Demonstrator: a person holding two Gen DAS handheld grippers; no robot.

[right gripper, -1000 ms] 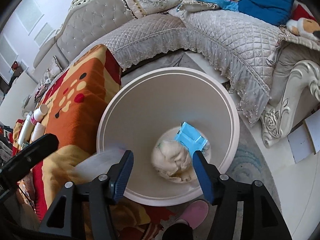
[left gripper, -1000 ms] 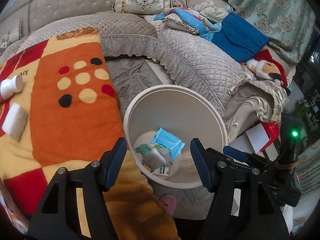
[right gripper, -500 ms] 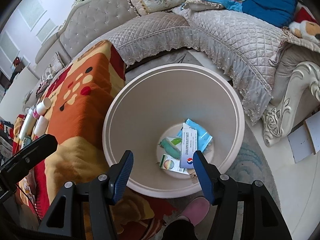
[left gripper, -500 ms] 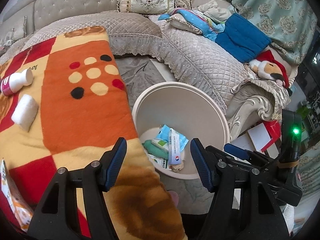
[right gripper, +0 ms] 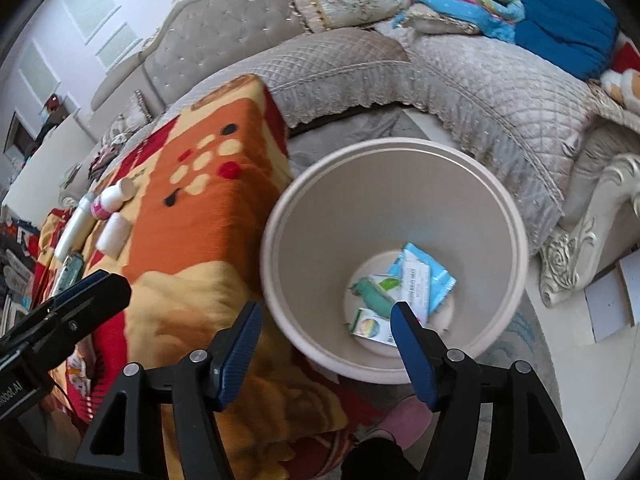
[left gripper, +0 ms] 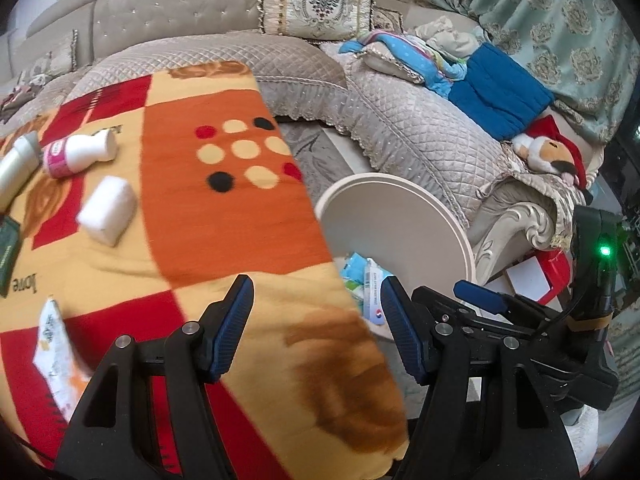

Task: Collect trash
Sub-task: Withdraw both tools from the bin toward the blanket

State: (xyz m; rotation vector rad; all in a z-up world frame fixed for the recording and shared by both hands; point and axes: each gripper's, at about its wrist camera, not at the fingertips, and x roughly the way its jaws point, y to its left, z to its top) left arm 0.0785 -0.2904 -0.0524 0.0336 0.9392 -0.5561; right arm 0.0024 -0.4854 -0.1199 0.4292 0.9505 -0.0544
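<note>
Right fingers: the right gripper [right gripper: 326,346] is empty, its jaws opening, spread beside the bin [right gripper: 516,240].
Left fingers: the left gripper [left gripper: 316,328] is spread, holding nothing, over the blanket [left gripper: 240,208].
Just changed: a second ago a crumpled wad was dropping into the bin; now it is hidden and packets [right gripper: 424,280] lie on the bottom, so that drop looks done.
Remaining trash: a bottle [left gripper: 78,154], a white block [left gripper: 108,210] and a wrapper [left gripper: 54,346] lie on the blanket.
Room: a quilted sofa [left gripper: 400,128] curves behind.
</note>
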